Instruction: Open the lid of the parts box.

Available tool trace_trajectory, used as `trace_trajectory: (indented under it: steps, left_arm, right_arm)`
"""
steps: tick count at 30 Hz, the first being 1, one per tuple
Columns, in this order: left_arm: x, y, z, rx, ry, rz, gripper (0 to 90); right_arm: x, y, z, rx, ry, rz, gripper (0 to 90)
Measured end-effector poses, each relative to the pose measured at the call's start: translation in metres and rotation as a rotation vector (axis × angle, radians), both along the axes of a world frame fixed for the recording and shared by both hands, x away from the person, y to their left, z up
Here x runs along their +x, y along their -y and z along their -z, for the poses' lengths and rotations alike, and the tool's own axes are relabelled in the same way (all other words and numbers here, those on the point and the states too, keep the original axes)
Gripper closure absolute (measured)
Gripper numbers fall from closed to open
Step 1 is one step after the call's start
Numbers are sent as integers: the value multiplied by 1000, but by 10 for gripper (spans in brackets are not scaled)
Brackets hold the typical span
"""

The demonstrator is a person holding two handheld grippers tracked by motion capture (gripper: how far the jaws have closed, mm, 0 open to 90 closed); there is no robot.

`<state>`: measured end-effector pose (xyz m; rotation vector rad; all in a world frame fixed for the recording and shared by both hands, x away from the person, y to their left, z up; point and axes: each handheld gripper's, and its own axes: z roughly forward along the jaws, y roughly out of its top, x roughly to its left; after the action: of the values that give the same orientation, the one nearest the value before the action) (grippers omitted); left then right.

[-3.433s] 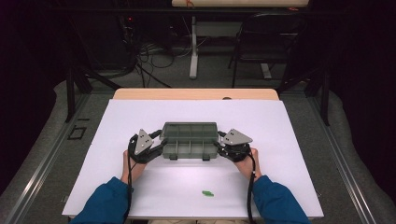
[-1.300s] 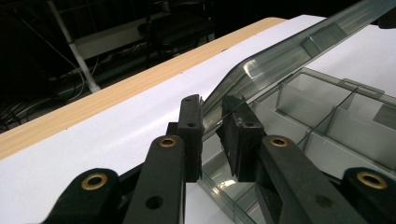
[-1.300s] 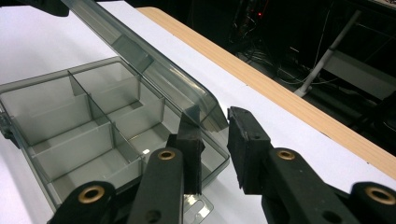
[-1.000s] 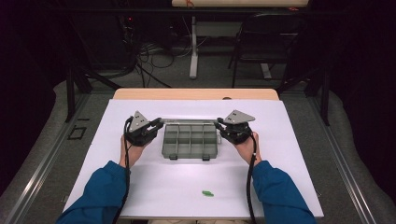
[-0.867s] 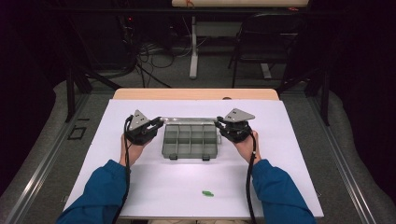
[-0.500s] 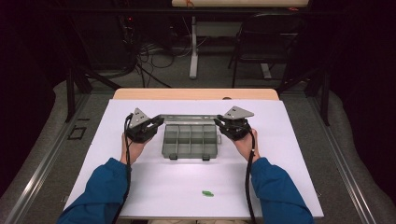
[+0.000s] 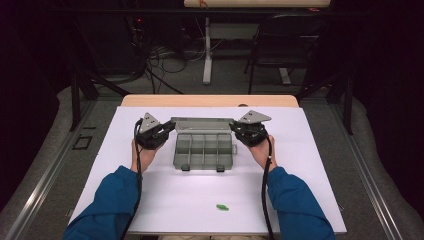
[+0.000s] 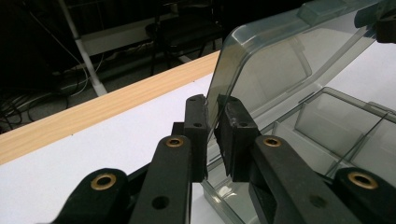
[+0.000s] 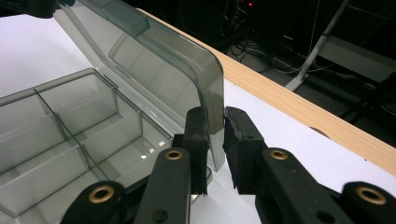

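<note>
2 corners of the smoky lid (image 7: 201,124) are pinched, one by each pair of tongs, above the open compartment box (image 7: 205,151) at the middle of the white tabletop (image 7: 300,170). The left tongs (image 8: 214,126) and right tongs (image 9: 215,128) have just been closing and now clamp the lid's side edges. Swing both back evenly, keeping the hinge untwisted.
</note>
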<state>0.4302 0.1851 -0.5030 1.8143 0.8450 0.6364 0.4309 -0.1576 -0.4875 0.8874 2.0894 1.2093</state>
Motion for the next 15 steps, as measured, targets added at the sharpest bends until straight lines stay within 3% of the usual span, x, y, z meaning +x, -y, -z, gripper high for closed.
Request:
trace_trajectory:
  steps: [15]
  left_arm:
    - [9, 3, 7, 20, -19, -18, 825]
  right_arm:
    - [8, -2, 5, -2, -13, 26, 804]
